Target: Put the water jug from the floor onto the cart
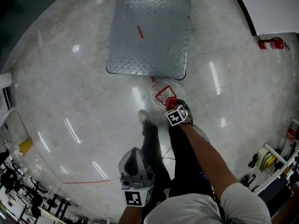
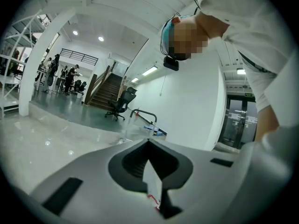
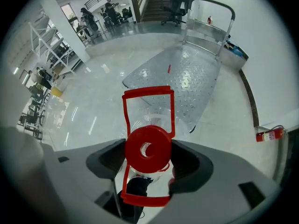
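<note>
- Plainly, the left gripper point(image 2: 149, 146) is the idle one: its jaws are closed with nothing between them. It hangs low beside the person's legs, pointing out across the room and well apart from the jug, probably to stay out of the way.
- The cart point(image 1: 149, 27) stands just beyond the jug with its ribbed metal deck bare, so the jug has free landing space (the push handle point(image 3: 210, 3) is at the far end).
- The water jug point(image 1: 161, 91) is upright on the floor point(image 1: 70, 101), just off the cart's near edge, so the lift onto it should be short.
- The right gripper point(image 1: 173, 105) points straight down over the jug, its jaws spread wide on either side of the red cap point(image 3: 147, 148). They do not look clamped yet. My guess is that the top is taken because it is the narrowest firm part.
- The red carry frame point(image 3: 148, 93) sticks out fore and aft, clear of both jaws.
</note>
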`<control>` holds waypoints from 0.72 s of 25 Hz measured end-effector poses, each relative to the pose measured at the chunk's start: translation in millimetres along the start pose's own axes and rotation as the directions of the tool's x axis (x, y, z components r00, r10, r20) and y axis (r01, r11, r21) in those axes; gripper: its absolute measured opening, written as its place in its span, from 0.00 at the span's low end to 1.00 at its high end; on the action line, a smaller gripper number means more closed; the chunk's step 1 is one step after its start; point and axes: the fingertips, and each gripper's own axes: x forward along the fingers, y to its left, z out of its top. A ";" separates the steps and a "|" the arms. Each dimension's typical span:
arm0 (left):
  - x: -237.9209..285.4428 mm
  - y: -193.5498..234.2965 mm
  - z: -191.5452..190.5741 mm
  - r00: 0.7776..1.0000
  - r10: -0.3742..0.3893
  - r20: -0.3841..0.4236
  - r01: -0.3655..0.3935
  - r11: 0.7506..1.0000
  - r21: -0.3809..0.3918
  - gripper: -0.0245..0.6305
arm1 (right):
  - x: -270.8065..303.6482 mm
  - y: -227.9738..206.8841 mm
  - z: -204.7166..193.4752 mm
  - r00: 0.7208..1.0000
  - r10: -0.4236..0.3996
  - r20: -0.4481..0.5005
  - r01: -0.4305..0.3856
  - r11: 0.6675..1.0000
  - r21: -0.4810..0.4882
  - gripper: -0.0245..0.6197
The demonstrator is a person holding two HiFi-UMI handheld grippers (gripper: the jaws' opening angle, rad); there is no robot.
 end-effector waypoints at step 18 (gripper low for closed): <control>-25.3 8.6 90.1 0.982 -0.100 0.161 0.101 0.995 0.001 0.04 | -166.4 33.4 48.1 0.999 0.044 -0.016 -0.045 0.999 -0.027 0.50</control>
